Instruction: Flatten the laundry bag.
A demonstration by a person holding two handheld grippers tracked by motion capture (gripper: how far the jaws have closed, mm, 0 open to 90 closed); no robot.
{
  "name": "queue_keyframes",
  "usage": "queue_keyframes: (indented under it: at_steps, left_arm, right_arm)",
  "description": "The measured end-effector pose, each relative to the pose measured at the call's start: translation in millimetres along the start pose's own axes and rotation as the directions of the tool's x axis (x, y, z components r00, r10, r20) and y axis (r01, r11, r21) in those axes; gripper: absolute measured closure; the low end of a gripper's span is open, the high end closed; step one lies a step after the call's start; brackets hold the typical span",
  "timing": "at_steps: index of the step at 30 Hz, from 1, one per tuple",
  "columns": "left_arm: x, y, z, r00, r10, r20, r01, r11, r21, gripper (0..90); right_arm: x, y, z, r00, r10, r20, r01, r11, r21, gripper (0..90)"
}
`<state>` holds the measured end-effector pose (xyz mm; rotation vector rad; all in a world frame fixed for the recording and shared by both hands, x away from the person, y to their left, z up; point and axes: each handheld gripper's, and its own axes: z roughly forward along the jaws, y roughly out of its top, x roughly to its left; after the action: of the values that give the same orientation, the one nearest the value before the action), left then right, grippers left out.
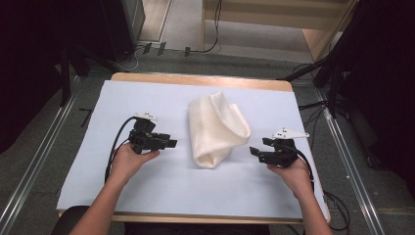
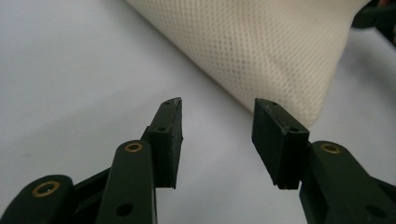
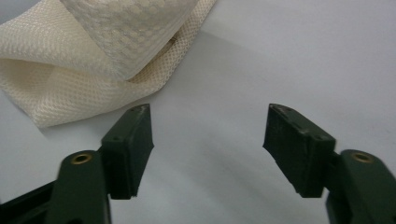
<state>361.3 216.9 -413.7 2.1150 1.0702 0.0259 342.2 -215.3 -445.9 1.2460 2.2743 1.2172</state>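
Note:
A cream mesh cloth (image 1: 215,129), loosely folded over itself, lies in the middle of the pale blue mat (image 1: 147,98). My left gripper (image 1: 171,143) hovers just left of it, jaws open and empty, pointing at the cloth. In the left gripper view the cloth (image 2: 261,46) lies a little beyond the fingertips (image 2: 170,126). My right gripper (image 1: 254,152) sits to the right of the cloth's near end, open with nothing between its jaws. The right gripper view shows the cloth's (image 3: 84,65) folded edge ahead and to the left of the gripper (image 3: 210,126).
The mat covers a wooden table (image 1: 205,81). Dark stands and cables (image 1: 333,88) flank the table on both sides. A wooden frame (image 1: 313,29) stands on the floor behind.

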Motion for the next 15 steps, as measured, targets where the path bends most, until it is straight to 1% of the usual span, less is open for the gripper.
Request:
queue_keyframes:
  at_steps: [1, 2, 3, 4, 6, 7, 8, 10, 12, 15]
  left_arm:
    - [0.4, -0.5, -0.7, 1.0, -0.002, 0.005, 0.002, 1.0, -0.001, 47.5]
    - [1.3, -0.9, -1.7, 0.9997, -0.012, 0.023, 0.012, 0.9999, -0.004, 44.7]
    - [1.4, -1.5, -3.1, 0.9996, -0.01, 0.026, 0.01, 0.9999, -0.007, 44.0]
    - [0.5, -2.2, -3.9, 0.9998, 0.0, 0.018, 0.0, 1.0, -0.008, 43.7]
    - [-0.8, -2.8, -5.4, 0.9994, 0.033, -0.005, -0.033, 0.9994, -0.001, 43.3]
    - [-1.0, -2.9, -6.0, 0.9992, 0.04, -0.009, -0.04, 0.9992, -0.001, 42.6]
    - [-0.5, -3.1, -6.5, 0.9989, 0.044, -0.014, -0.044, 0.999, -0.004, 41.7]
    - [1.8, -3.3, -7.8, 0.9993, 0.036, -0.003, -0.036, 0.9992, -0.016, 41.0]
    - [3.8, -3.4, -8.2, 0.9996, 0.027, -0.004, -0.027, 0.9994, -0.023, 39.1]
    - [3.9, -3.8, -7.8, 0.9989, 0.044, -0.014, -0.044, 0.9988, -0.019, 38.4]
  right_arm:
    - [-0.3, 0.3, 0.1, 0.9999, 0.007, -0.01, -0.007, 1.0, 0.002, 39.1]
    - [-0.4, 0.6, 0.2, 0.9997, 0.014, -0.02, -0.014, 1.0, 0.01, 40.2]
    - [-0.2, 0.8, 0.9, 0.9998, 0.012, -0.018, -0.012, 1.0, 0.017, 41.5]
    - [0.2, 1.0, 1.4, 0.9998, 0.01, -0.016, -0.01, 1.0, 0.021, 42.5]
    - [0.7, 1.7, 1.3, 1.0, 0.005, -0.004, -0.005, 1.0, 0.019, 43.9]
    - [0.5, 2.1, 0.9, 1.0, 0.006, 0.001, -0.006, 1.0, 0.016, 44.7]
    - [0.4, 2.3, 0.1, 0.9999, 0.01, 0.002, -0.01, 1.0, 0.015, 45.5]
    - [0.0, 2.3, -0.7, 0.9998, 0.02, 0.004, -0.02, 1.0, 0.02, 46.4]
    - [-0.7, 2.4, -0.9, 0.9993, 0.038, -0.002, -0.038, 0.999, 0.028, 47.1]
    - [-1.9, 2.8, -1.8, 0.998, 0.062, -0.006, -0.062, 0.998, 0.033, 47.3]
